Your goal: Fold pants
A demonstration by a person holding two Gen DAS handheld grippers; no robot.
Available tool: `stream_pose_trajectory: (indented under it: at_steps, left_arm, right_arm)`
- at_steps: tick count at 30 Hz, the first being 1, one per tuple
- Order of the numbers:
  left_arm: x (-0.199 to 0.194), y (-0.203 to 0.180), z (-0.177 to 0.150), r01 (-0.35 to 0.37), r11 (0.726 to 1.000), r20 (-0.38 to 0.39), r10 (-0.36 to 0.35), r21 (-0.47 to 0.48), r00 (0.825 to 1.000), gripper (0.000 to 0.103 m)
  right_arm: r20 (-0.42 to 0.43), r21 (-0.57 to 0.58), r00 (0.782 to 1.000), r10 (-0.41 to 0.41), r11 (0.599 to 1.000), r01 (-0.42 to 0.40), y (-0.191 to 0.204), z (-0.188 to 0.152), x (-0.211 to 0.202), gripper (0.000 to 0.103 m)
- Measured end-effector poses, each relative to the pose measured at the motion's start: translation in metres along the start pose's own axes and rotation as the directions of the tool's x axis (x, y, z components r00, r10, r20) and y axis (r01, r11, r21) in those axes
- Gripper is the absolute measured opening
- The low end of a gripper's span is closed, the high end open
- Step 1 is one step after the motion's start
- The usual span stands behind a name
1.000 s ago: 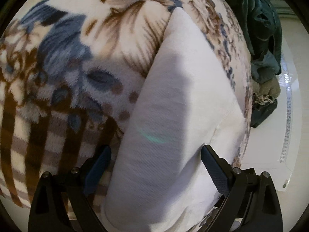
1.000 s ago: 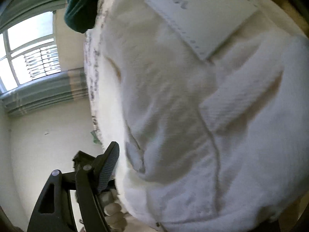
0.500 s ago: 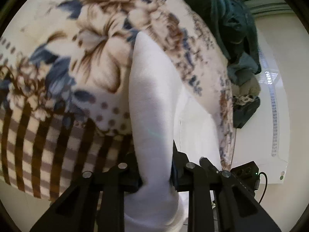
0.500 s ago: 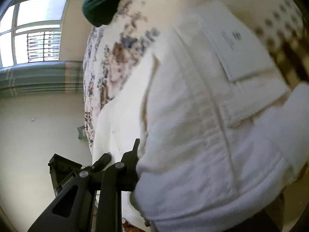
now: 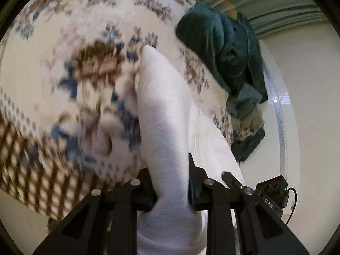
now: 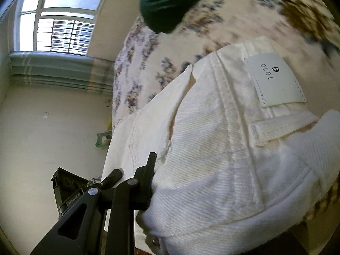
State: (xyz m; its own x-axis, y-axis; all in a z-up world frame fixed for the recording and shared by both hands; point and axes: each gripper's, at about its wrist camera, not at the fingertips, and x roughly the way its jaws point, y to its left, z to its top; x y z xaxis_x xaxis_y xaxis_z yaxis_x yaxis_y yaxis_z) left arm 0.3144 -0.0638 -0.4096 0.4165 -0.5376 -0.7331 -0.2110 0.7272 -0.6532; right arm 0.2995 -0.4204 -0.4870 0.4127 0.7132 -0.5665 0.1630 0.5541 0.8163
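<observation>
White pants [image 5: 165, 114] lie on a floral blanket [image 5: 63, 74]. My left gripper [image 5: 170, 182] is shut on a bunched fold of a pant leg, which rises between the fingers. In the right wrist view the pants' waistband [image 6: 223, 148] with a white "B OLOL" label [image 6: 276, 80] fills the frame. My right gripper [image 6: 155, 180] is shut on the waist end; only its left finger [image 6: 146, 178] shows, the other is hidden by cloth.
A dark green garment pile [image 5: 229, 55] lies at the blanket's far right; it also shows in the right wrist view [image 6: 170, 2]. A window [image 6: 61, 21] and a pale wall are at left. A black device [image 5: 274, 193] is below.
Both grippers closed on the white pants, the left on the leg fold, the right on the waist end. Both then lifted and drew back, with more blanket and room in view.
</observation>
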Motion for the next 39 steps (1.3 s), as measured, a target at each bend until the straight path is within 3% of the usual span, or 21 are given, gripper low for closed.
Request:
stream_pose_trajectory:
  at_steps: [4,11,16,22,27,30,31,32,34,39]
  left_arm:
    - [-0.015,0.009,0.074,0.013,1.0,0.047,-0.014,0.015,0.999,0.02]
    - [-0.019,0.067,0.229,0.022,0.999,0.079,-0.025,0.04,0.997,0.02]
    - [-0.003,0.125,0.349,0.018,0.998,0.103,-0.025,0.065,0.994,0.02]
    - [0.037,0.202,0.448,-0.001,0.997,0.12,-0.008,0.073,0.993,0.02]
    - [0.076,0.263,0.476,-0.055,0.998,0.085,0.052,0.032,0.995,0.021]
    - [0.09,0.286,0.467,-0.101,0.994,0.04,0.1,0.047,0.994,0.028]
    - [0.088,0.288,0.463,-0.099,0.994,0.037,0.097,0.052,0.995,0.031]
    - [0.084,0.288,0.457,-0.109,0.992,0.039,0.106,0.063,0.994,0.036]
    - [0.073,0.285,0.444,-0.167,0.982,0.057,0.162,0.089,0.985,0.04]
    - [0.052,0.282,0.417,-0.282,0.947,0.085,0.272,0.153,0.959,0.047]
  right_arm:
    - [0.027,-0.033,1.0,0.016,0.999,-0.015,0.056,0.034,0.05,0.026]
    - [0.076,-0.047,0.997,0.02,0.999,-0.017,0.146,0.103,0.211,0.026]
    - [0.097,-0.049,0.995,0.033,0.998,-0.028,0.182,0.151,0.334,0.026]
    - [0.085,-0.092,0.996,0.02,0.996,-0.012,0.197,0.202,0.48,0.026]
    - [-0.005,-0.08,0.998,-0.063,0.995,0.062,0.173,0.212,0.559,0.027]
    - [-0.056,-0.084,0.991,-0.124,0.989,0.119,0.159,0.205,0.565,0.043]
    - [-0.07,-0.084,0.986,-0.149,0.986,0.143,0.154,0.204,0.564,0.058]
    - [-0.091,-0.084,0.978,-0.187,0.98,0.179,0.148,0.2,0.559,0.069]
    - [-0.094,-0.099,0.967,-0.237,0.969,0.227,0.143,0.193,0.548,0.079]
    - [-0.068,-0.181,0.909,-0.411,0.901,0.394,0.15,0.184,0.527,0.084]
